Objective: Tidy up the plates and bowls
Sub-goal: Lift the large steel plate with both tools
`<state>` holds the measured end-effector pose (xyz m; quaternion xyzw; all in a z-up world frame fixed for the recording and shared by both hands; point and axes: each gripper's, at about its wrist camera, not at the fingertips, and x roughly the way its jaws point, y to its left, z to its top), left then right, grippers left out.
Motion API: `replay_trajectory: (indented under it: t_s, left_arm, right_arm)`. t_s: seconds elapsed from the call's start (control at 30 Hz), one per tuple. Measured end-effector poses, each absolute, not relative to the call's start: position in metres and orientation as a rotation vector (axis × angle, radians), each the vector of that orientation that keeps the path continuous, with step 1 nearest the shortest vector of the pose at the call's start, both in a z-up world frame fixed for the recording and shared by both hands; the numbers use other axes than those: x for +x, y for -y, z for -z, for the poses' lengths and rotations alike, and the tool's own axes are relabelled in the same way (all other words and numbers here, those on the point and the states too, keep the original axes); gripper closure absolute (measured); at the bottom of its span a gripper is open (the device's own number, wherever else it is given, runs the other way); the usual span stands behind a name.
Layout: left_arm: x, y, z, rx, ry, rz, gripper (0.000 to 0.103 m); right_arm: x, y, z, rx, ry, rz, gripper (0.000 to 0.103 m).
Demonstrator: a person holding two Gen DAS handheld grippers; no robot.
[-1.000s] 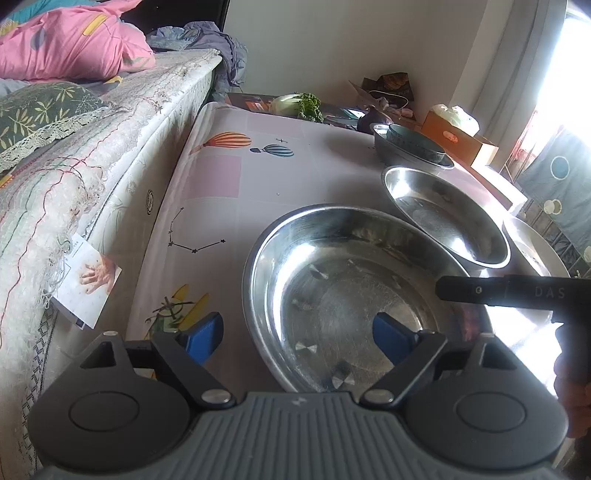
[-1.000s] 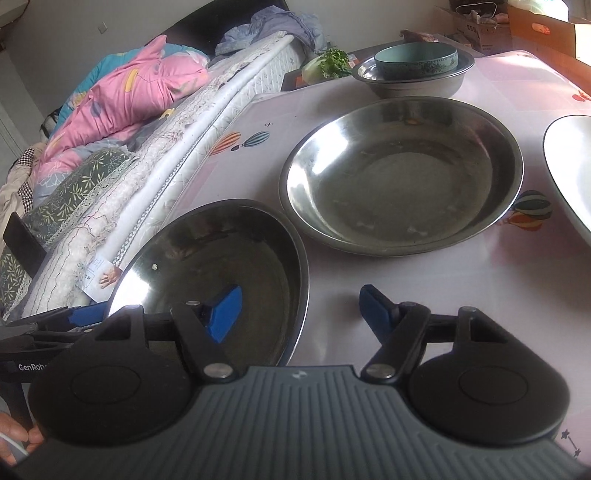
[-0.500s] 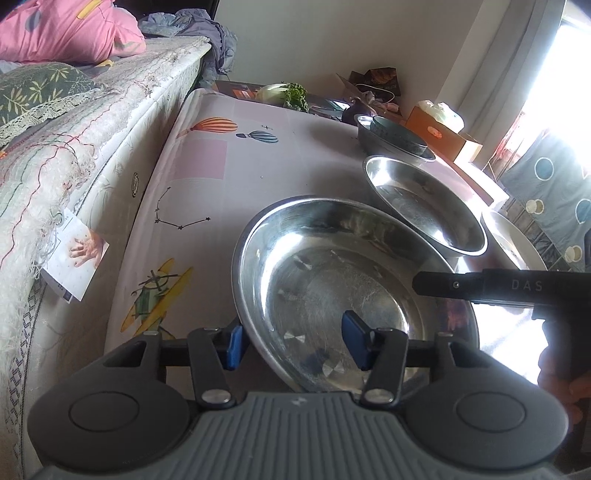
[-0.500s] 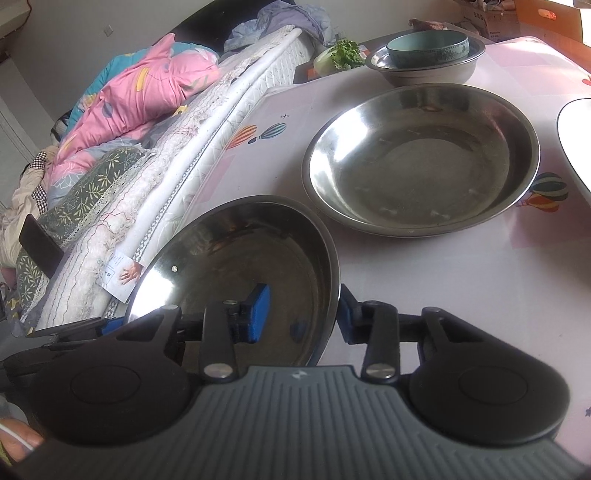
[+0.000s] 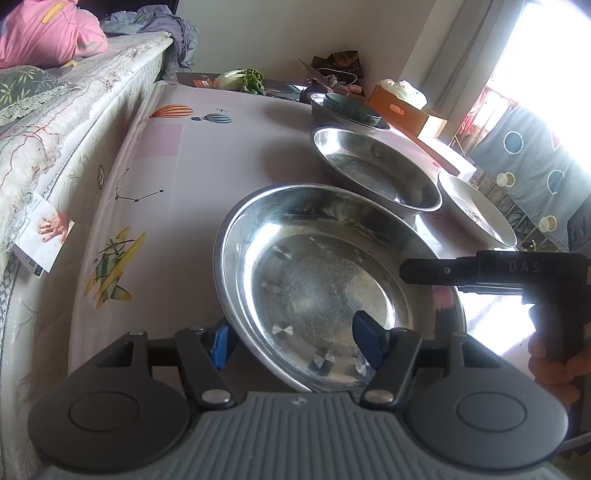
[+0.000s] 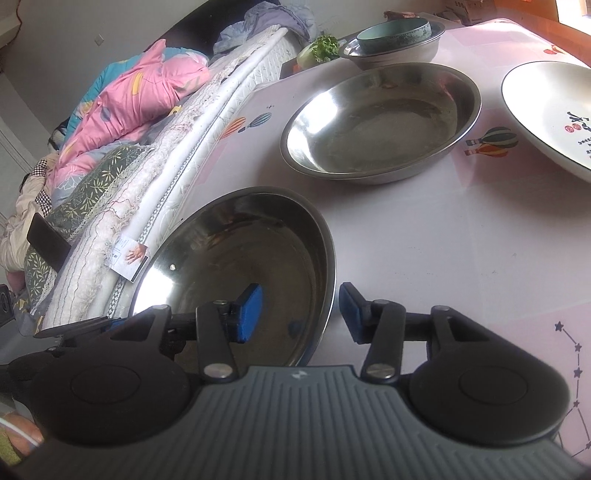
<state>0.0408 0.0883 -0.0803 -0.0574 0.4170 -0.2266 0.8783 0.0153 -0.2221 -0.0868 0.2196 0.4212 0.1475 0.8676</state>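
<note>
A steel plate (image 5: 325, 280) is tilted and lifted off the pink tablecloth, held from both sides. My left gripper (image 5: 291, 343) is shut on its near left rim, one pad outside and one inside. My right gripper (image 6: 301, 314) is shut on its opposite rim (image 6: 325, 266); its body shows in the left wrist view (image 5: 498, 273). A second steel plate (image 5: 376, 170) (image 6: 380, 122) lies beyond. A white printed plate (image 5: 476, 210) (image 6: 554, 110) lies to the right. A teal bowl (image 6: 393, 35) sits in a steel bowl (image 6: 399, 55) at the far end.
A mattress with bedding (image 5: 55, 122) runs along the table's left edge. A cardboard box (image 5: 406, 110) and leafy greens (image 5: 247, 79) are at the far end. A paper tag (image 5: 40, 236) hangs off the mattress.
Both grippers closed on the near steel plate's rim from opposite sides, and the plate has tilted up off the table.
</note>
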Motion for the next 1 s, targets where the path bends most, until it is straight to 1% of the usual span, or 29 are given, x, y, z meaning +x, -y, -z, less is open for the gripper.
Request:
replay_trajectory:
  t_s: [0.07,0.1,0.13,0.23,0.33,0.37,0.4,0.43,0.67,0.83,1.0]
  left_arm:
    - [0.042,-0.087,0.081,-0.121,-0.861,0.48,0.029]
    - [0.042,-0.088,0.082,-0.124,-0.858,0.484,0.027]
    - [0.041,-0.088,0.082,-0.129,-0.855,0.49,0.024]
    - [0.041,-0.088,0.084,-0.148,-0.849,0.511,0.017]
    - [0.042,-0.087,0.085,-0.166,-0.851,0.52,0.011]
    - [0.043,-0.088,0.085,-0.175,-0.852,0.522,0.009]
    - [0.043,-0.088,0.085,-0.178,-0.853,0.523,0.008]
    - [0.043,-0.087,0.085,-0.176,-0.853,0.522,0.008]
    - [0.04,-0.084,0.086,-0.144,-0.846,0.523,0.003]
    - [0.04,-0.084,0.086,-0.148,-0.848,0.524,0.001]
    - [0.04,-0.084,0.086,-0.151,-0.848,0.524,0.001]
  right_arm:
    - [0.016,0.224,0.088,0.503,-0.872,-0.333,0.032]
    - [0.016,0.224,0.089,0.513,-0.868,-0.342,0.029]
    - [0.016,0.223,0.089,0.519,-0.863,-0.351,0.024]
    - [0.016,0.223,0.09,0.538,-0.854,-0.364,0.016]
    - [0.017,0.226,0.092,0.571,-0.853,-0.373,0.012]
    - [0.018,0.227,0.092,0.586,-0.853,-0.378,0.009]
    - [0.019,0.229,0.093,0.612,-0.854,-0.387,0.006]
    - [0.02,0.231,0.094,0.633,-0.854,-0.395,0.002]
    - [0.022,0.235,0.096,0.687,-0.854,-0.407,0.001]
    - [0.023,0.242,0.1,0.756,-0.849,-0.411,0.001]
    - [0.023,0.243,0.101,0.763,-0.846,-0.414,0.001]
